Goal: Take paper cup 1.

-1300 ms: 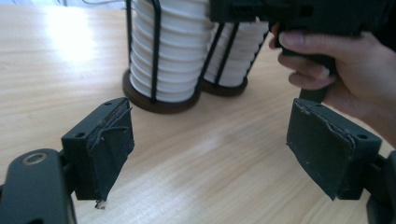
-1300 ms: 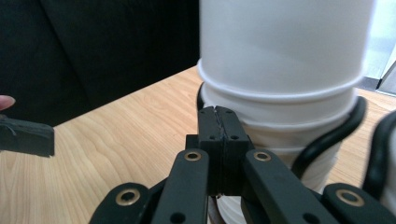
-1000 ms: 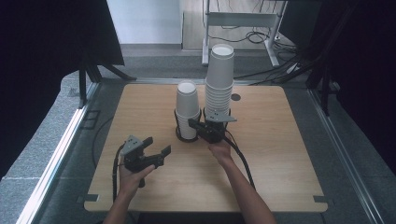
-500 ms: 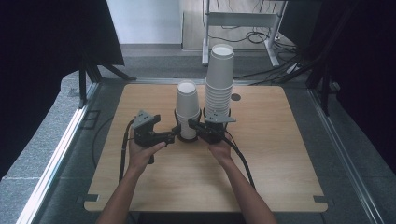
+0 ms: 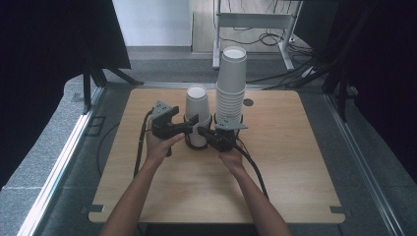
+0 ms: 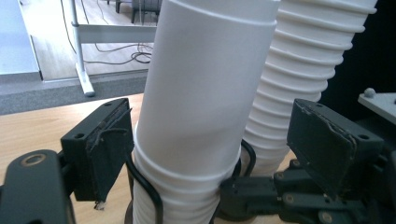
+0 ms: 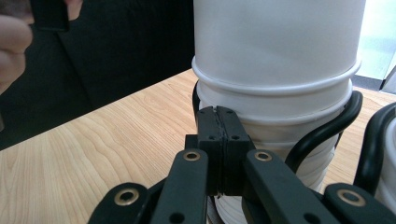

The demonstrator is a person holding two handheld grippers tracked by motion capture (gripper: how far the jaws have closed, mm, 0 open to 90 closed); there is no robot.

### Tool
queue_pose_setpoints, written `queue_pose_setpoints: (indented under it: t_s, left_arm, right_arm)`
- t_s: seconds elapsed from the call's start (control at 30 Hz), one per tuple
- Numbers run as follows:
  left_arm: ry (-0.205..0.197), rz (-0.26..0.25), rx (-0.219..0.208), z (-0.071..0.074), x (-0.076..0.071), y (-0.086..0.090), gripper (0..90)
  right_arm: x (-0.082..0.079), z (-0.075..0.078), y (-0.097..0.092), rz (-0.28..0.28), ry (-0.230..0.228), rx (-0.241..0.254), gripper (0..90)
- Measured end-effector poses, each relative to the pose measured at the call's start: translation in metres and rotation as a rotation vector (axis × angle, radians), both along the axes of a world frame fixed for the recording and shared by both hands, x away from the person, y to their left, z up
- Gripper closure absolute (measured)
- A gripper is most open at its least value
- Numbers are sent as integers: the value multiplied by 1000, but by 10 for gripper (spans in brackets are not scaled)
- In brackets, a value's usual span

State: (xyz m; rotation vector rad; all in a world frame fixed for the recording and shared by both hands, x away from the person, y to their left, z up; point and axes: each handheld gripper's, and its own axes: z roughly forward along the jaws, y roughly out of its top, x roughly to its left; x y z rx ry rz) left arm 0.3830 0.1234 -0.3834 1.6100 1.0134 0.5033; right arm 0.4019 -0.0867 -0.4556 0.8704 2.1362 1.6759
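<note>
Left gripper (image 5: 193, 123) has come in from the near-left of the light wooden table (image 5: 295, 172) to the short stack of white paper cups (image 5: 197, 103), beside the tall stack of white paper cups (image 5: 231, 83). Its jaws have just been closing, apart astride the short stack, one pad clear. Right gripper (image 5: 202, 132) stays clamped on the black wire ring (image 7: 327, 135) at its base. Judgement: top-cup pull comes next.

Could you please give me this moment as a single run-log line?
left gripper: fingers just closing, straddling short cup stack | right gripper: fingers shut at its wire ring | tall cup stack: untouched beside it
</note>
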Motion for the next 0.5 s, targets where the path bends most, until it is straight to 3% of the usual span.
queue_pose_setpoints:
  t_s: [0.1, 0.13, 0.5]
  left_arm:
    - [16, -2, -14, 2, 6, -5, 88]
    - [1, 6, -13, 3, 8, -8, 66]
    - [9, -17, 17, 2, 17, -16, 66]
  right_arm:
    - [0, 0, 0, 1, -2, -4, 888]
    - [0, 0, 0, -1, -4, -4, 887]
    - [-1, 0, 0, 0, -4, -8, 884]
